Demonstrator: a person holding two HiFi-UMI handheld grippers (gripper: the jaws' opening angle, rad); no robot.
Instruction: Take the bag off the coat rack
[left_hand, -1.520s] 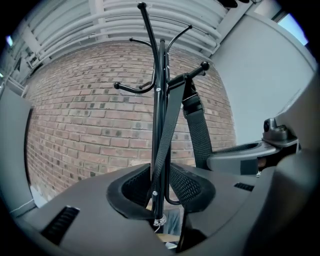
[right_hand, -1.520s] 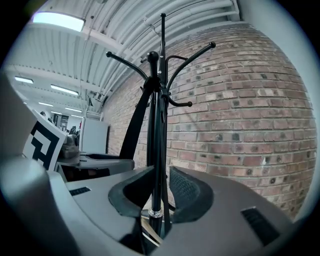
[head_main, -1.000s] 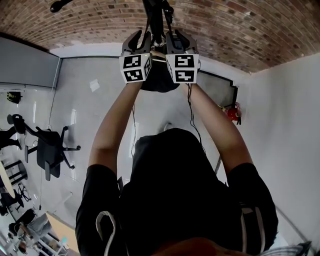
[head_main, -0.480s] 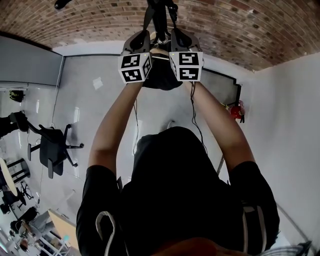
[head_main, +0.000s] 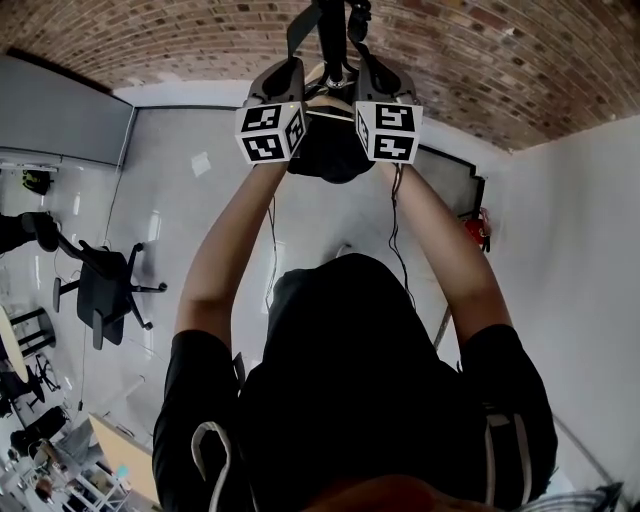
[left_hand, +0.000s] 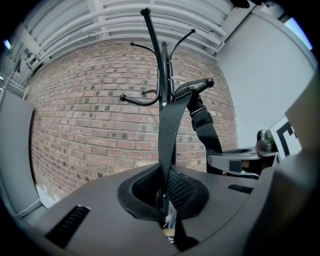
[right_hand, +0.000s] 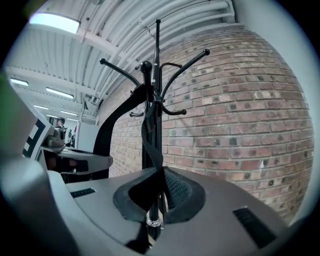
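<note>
With left gripper (left_hand: 166, 216) and right gripper (right_hand: 153, 220) each clamped on the strap (left_hand: 168, 135) below the hook (left_hand: 198, 86) of the coat rack (left_hand: 161, 60), and the bag (head_main: 326, 158) seemingly hanging beneath it, both should rise evenly until the strap clears the knob.

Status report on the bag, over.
Left gripper and right gripper shut on black webbing strap. Black bag hanging from black metal coat rack. No obstruction seen.

Even bright indoor light; ceiling strip lamp (right_hand: 54, 22) blown out, sheen on pale floor (head_main: 150, 228), strong fisheye bending, dark vignetted corners
</note>
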